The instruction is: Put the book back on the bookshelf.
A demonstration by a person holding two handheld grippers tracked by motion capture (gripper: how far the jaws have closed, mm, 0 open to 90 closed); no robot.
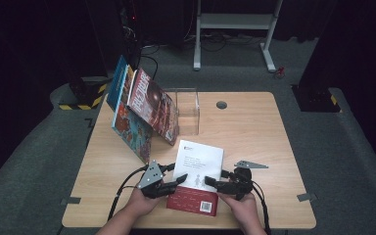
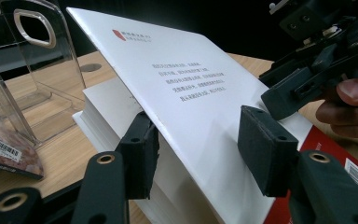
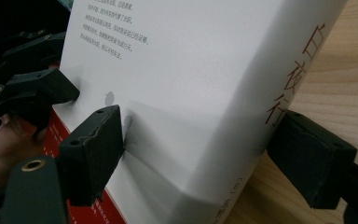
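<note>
The high view looks forward and down from above the person's edge of the table [image 1: 254, 122], far enough off to take in the whole tabletop and the floor beyond its far edge. The left gripper view rides low near the front edge, very close, looking along its own jaws across the white book [image 2: 191, 88] toward the clear stand [image 2: 37, 56] at the far left. The right gripper view sits just as close on the book's other side, facing its spine [image 3: 279, 107]. All three share the white book [image 1: 198, 164]; each gripper view also catches the other gripper
</note>
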